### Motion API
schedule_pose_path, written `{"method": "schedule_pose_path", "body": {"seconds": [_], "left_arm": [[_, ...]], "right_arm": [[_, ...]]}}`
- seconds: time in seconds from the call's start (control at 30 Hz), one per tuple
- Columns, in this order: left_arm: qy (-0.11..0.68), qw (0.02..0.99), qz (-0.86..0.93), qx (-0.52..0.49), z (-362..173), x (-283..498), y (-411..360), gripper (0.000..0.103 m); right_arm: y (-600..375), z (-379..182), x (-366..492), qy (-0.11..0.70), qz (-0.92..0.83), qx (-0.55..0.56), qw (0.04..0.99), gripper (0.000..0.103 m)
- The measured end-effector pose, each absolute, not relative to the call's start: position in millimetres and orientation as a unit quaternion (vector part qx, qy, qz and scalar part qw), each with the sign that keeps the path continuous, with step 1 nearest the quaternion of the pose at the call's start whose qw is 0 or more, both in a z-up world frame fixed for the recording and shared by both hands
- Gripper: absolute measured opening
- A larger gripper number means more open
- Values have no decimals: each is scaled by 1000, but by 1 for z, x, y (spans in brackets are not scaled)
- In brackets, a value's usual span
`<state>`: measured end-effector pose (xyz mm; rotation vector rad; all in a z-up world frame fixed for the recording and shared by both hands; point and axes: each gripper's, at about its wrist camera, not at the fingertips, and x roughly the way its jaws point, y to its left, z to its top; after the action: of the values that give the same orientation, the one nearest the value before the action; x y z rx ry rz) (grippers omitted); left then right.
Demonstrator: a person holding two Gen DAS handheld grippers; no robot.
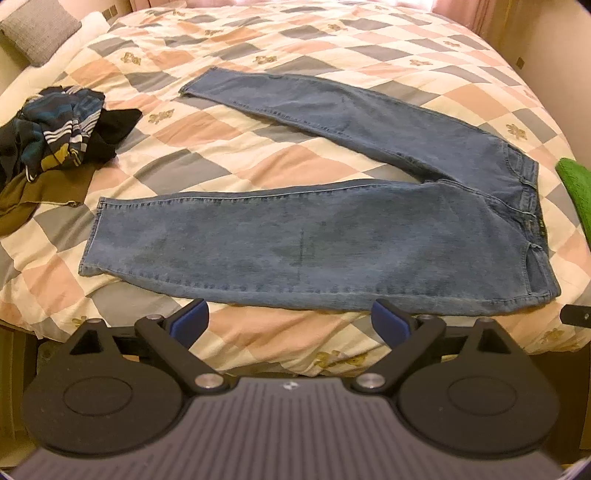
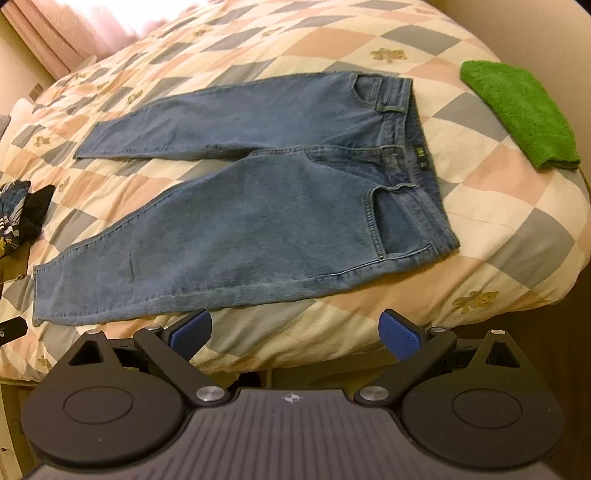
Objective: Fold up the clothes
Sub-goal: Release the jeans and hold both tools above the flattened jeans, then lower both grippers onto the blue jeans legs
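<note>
Jeans [image 1: 332, 221] lie flat on the bed [image 1: 258, 55], legs spread in a V toward the left and waistband toward the right, on a quilt of pink, grey and cream diamonds. In the left wrist view the left claw [image 1: 291, 325] hangs just short of the near leg's lower edge, its blue pads [image 1: 190, 321] spread wide with nothing between them; the leg's hem lies ahead and to the left, the waistband ahead and to the right. In the right wrist view the right claw [image 2: 297, 332] also stands wide and holds nothing, over the quilt at the near edge of the bed, with the near leg just ahead of its left pad and the waistband and front pocket farther ahead, right of centre. Neither claw touches the denim. A heap of dark clothes [image 1: 59, 125], striped blue and white with black and olive pieces, sits on the bed left of the leg hems, apart from the jeans. A folded green towel [image 2: 517, 110] lies near the right edge of the bed beyond the waistband, well apart from it. A grey pillow [image 1: 40, 29] rests at the far left corner. Nothing lies between either claw and the jeans but bare quilt.
</note>
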<state>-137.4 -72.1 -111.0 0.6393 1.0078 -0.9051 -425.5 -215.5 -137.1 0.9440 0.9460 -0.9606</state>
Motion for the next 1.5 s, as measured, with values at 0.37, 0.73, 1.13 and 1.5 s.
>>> {"method": "schedule_pose_path", "body": {"seconds": [0.37,0.73,1.13,1.5], "left_arm": [[422,708,-479,303,-137,-64,-151,89],[338,587,-627,386,-220,47,-347,83],[185,460,-702,511,-301,141,-567,81],[203,334,-707,590,-374,164,-620,36]], "right_arm": [[-264,-152,-399,363,-428,463,686,94],[-373,-225,-361,361,-413,481,684,74],[-577,-271,-290,437,-369,349,742,74],[-670,-302,-229,509,-258,253,781,74]]}}
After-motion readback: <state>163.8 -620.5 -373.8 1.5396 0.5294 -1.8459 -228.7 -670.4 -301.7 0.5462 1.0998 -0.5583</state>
